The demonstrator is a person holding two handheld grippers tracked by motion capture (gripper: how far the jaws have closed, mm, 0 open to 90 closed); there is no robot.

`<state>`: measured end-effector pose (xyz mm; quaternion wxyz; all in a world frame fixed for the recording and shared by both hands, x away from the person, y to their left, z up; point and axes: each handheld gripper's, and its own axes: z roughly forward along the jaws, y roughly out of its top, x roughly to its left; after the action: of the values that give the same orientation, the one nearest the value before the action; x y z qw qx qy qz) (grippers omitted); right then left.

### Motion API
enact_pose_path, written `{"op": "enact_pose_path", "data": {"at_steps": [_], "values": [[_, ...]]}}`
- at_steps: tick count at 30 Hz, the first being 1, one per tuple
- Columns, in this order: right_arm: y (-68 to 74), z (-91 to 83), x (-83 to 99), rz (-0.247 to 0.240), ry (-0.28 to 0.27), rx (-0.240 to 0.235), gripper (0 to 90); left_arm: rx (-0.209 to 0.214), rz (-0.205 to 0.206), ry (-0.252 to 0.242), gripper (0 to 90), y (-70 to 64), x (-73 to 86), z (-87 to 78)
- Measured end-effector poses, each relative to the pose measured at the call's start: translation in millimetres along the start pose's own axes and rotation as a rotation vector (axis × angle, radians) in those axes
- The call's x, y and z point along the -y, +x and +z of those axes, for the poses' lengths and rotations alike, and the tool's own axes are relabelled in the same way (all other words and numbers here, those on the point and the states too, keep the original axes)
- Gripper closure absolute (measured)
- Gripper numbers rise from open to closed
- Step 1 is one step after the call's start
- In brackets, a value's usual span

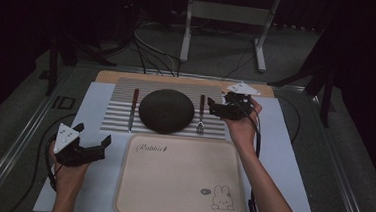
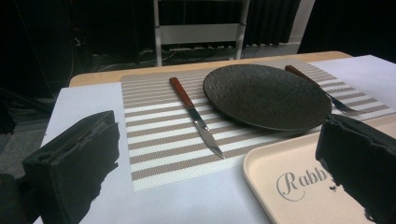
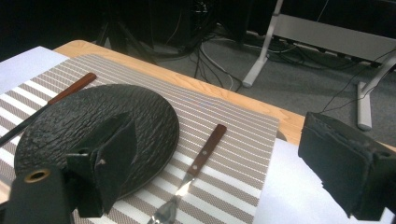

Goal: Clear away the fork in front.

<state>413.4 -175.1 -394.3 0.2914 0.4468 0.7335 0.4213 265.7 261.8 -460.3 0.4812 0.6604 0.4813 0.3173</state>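
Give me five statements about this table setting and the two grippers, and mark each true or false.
1. The wooden-handled knife lies left of the round dark textured plate. True.
2. The wooden-handled fork lies on the beige rabbit tray. False: it lies on the striped placemat.
3. The left gripper is open. True.
4. The right gripper grips the fork. False: open, holding nothing.
5. The plate carries food. False: empty.

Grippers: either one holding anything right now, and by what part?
Nothing held. The left gripper is open over the white sheet beside the tray; the right gripper is open by the fork, jaws astride its handle, not touching.
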Motion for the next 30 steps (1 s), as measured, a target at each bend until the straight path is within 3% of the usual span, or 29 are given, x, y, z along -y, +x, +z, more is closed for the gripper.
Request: {"op": "enact_pose_path", "data": {"at_steps": [20, 30], "values": [[9.1, 36.0, -13.9, -0.011, 0.039, 0.016, 11.8, -0.002, -0.001, -0.006, 0.2, 0.3, 0.1, 0.0], [9.5, 62.3, -8.6, 0.022, 0.086, 0.023, 11.8, -0.002, -0.001, -0.01, 0.3, 0.8, 0.0, -1.2]]}}
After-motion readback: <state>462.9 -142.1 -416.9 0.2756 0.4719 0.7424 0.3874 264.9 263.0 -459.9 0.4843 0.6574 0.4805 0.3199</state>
